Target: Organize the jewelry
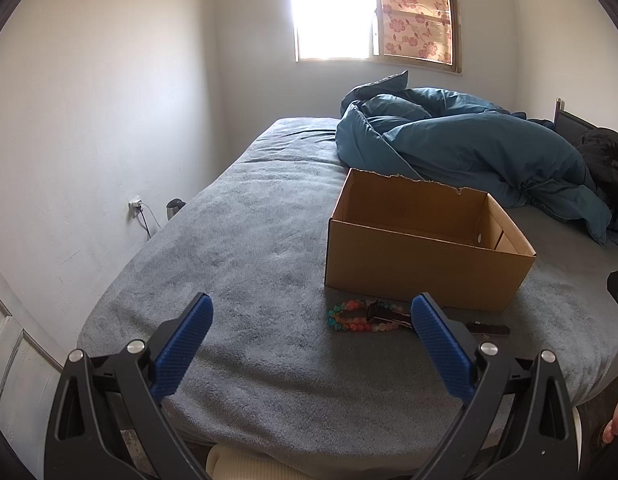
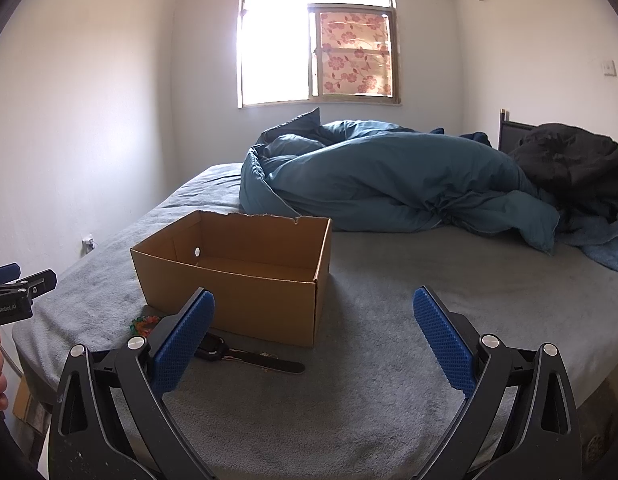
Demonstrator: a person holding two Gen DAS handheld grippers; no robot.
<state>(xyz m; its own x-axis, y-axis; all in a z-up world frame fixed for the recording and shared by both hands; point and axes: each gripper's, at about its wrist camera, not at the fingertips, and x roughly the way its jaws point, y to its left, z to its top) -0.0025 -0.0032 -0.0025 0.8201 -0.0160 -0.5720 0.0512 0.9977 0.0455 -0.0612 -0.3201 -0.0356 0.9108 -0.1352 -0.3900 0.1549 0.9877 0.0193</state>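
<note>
Grey bedspread point(image 1: 245, 240): open brown cardboard box point(image 1: 425, 264) looks empty, multicoloured bead bracelet point(image 1: 349, 316) and black-strapped watch point(image 2: 249, 358) unpicked, left gripper point(image 1: 311, 320) and right gripper point(image 2: 313, 312) both spread empty.

Bracelet point(image 1: 351, 316), watch point(image 2: 245, 356) before box point(image 1: 425, 276), on bed point(image 1: 249, 240).

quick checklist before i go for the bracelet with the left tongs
1. Left tongs open: ok, nothing between the pads.
2. Right tongs open and clear of the jewelry: ok.
3. Beaded bracelet reachable: ok, lying on the grey bed cover in front of the cardboard box.
4. Bracelet free to lift: not ok, the black watch overlaps it.
5. Box open on top: ok.
6. Box empty: cannot tell, its floor is hidden by the near wall.
</note>
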